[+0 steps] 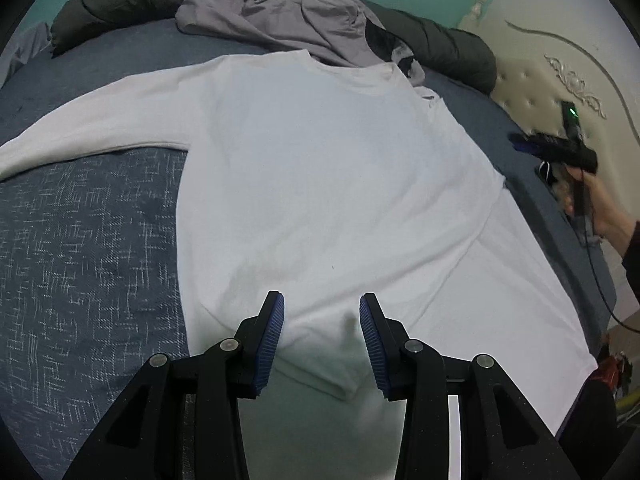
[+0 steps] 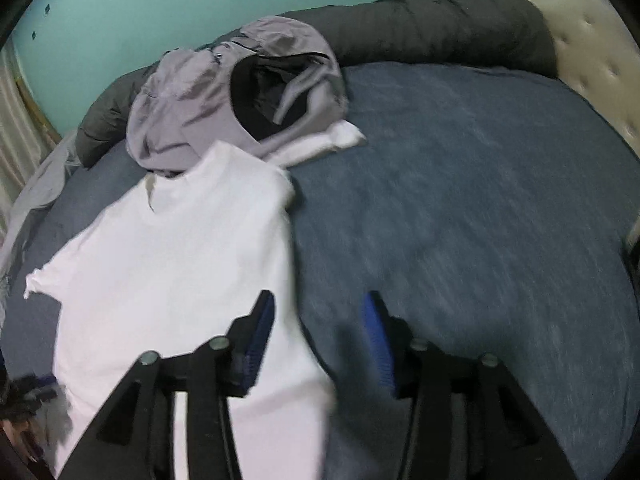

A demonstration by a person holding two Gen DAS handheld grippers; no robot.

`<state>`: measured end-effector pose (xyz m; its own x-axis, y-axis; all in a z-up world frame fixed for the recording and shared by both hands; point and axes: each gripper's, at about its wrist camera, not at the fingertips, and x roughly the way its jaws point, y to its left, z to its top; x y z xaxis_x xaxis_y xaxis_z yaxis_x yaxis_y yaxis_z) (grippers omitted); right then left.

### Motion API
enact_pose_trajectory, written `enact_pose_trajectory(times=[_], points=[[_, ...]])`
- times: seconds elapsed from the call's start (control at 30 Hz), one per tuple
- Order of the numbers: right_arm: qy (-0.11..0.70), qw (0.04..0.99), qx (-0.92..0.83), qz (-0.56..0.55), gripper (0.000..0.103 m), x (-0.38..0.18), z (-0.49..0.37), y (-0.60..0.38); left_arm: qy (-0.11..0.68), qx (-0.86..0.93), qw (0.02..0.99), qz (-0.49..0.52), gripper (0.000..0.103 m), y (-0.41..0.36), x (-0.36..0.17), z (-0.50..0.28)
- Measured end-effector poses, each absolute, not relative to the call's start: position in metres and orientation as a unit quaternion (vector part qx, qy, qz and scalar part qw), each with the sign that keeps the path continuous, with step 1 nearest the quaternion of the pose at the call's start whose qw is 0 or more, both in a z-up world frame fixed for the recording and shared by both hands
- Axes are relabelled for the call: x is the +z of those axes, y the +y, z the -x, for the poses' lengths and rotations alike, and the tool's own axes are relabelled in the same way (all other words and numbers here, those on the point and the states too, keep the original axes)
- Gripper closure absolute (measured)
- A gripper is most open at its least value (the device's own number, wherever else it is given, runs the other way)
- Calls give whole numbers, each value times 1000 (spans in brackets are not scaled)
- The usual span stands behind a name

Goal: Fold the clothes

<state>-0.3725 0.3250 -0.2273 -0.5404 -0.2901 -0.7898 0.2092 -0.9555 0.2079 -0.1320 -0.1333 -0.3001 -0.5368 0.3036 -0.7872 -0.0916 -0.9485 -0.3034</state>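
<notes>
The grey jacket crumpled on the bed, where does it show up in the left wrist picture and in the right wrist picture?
Left wrist: grey jacket at top centre, just beyond the collar of the white shirt.
Right wrist: grey jacket at upper left of centre, its dark lining showing, again just past the shirt's collar.
Shared landmark: the dark rolled duvet lying behind the jacket along the teal wall.

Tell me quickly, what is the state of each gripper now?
Left gripper: open, above the white long-sleeved cotton shirt, holding nothing.
Right gripper: open, holding nothing.
</notes>
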Motion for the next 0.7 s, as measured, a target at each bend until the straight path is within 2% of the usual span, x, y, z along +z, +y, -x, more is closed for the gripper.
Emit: enact_pose_trajectory(times=[0.43, 0.47, 0.5, 0.57, 0.6, 0.63, 0.7], points=[[-28, 129, -859, -494, 54, -253, 487, 268, -113, 856, 115, 491, 60, -123, -327, 162], [-32, 131, -858, -496, 57, -256, 491, 267, -112, 856, 116, 492, 60, -123, -328, 162], [-33, 134, -855, -499, 66, -258, 496, 265, -110, 855, 117, 492, 60, -123, -329, 162], [-26, 131, -853, -504, 75, -262, 503, 260, -109, 855, 120, 493, 60, -123, -330, 162], [-24, 128, -854, -504, 91, -264, 506, 259, -109, 855, 121, 493, 60, -123, -331, 163], [-22, 124, -854, -504, 96, -265, 509, 257, -109, 854, 121, 493, 60, -124, -331, 163], [-20, 112, -855, -506, 98, -269, 516, 255, -109, 854, 123, 494, 60, -123, -332, 161]])
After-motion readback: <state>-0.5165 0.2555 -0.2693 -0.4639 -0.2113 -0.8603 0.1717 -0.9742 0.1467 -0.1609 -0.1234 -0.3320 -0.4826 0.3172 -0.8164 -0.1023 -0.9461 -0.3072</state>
